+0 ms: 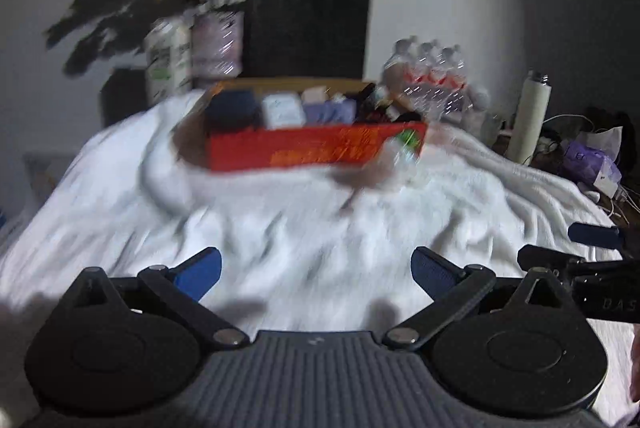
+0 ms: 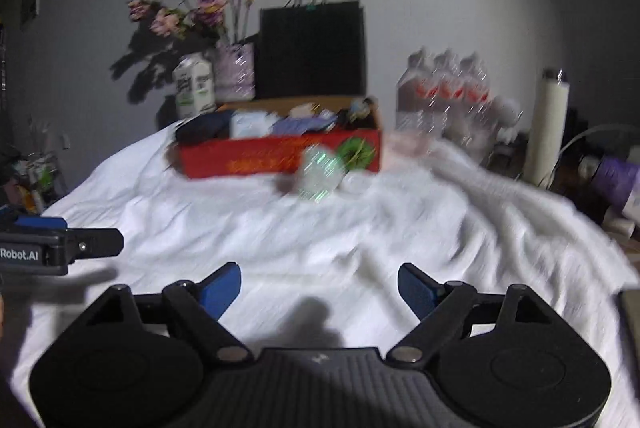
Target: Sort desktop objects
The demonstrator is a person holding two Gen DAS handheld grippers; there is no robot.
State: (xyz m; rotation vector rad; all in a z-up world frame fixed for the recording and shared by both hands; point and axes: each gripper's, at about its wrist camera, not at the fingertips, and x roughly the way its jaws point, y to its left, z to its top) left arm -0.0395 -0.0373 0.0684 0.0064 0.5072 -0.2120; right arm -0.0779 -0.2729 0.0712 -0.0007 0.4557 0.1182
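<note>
A red cardboard box (image 1: 316, 148) (image 2: 256, 158) stands at the far middle of a white cloth (image 1: 304, 228) (image 2: 320, 240). It holds several small packets, dark blue, white and lilac. A small clear, greenish object (image 2: 320, 172) (image 1: 402, 148) lies on the cloth just in front of the box's right end; blur hides what it is. My left gripper (image 1: 316, 270) is open and empty over the near cloth. My right gripper (image 2: 320, 288) is open and empty too, to the right of the left one. Each shows at the other view's edge.
Behind the box stand a black paper bag (image 1: 308, 28) (image 2: 312, 48), a vase of pink flowers (image 2: 236, 68), a white carton (image 2: 194, 84) and a pack of water bottles (image 2: 448, 96). A white flask (image 2: 546, 124) and cables lie right.
</note>
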